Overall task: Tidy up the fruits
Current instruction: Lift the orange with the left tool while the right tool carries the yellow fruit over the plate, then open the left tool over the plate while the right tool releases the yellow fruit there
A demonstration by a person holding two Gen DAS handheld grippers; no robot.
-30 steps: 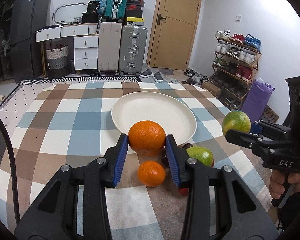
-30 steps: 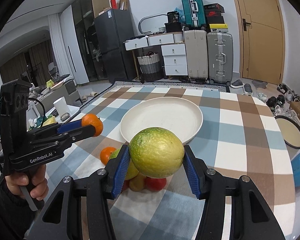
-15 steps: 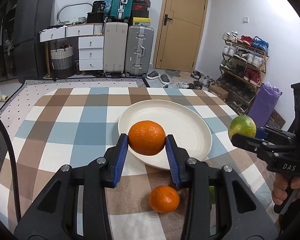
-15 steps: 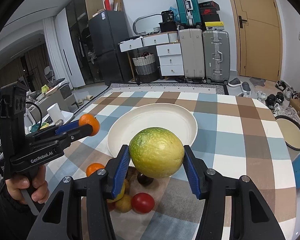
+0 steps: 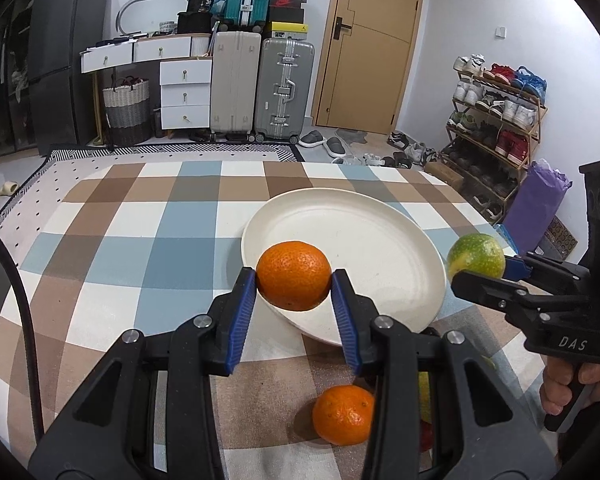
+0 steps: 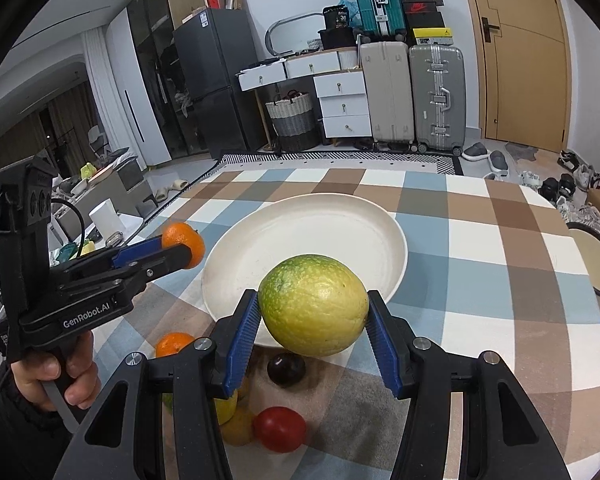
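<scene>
My left gripper is shut on a large orange and holds it above the near rim of the empty white plate. My right gripper is shut on a green-yellow citrus above the plate's near edge. Each gripper shows in the other view: the right at the plate's right, the left at its left. A small orange, a dark plum, a red tomato and yellow fruit lie on the cloth near me.
The table wears a checked brown, blue and white cloth. A round tray stands off the table's right edge. Suitcases, drawers and a shoe rack stand beyond the table.
Both grippers have lifted and moved forward with their fruit, from over the fruit pile toward the plate's near rim. The loose fruit now lies lower in both views.
</scene>
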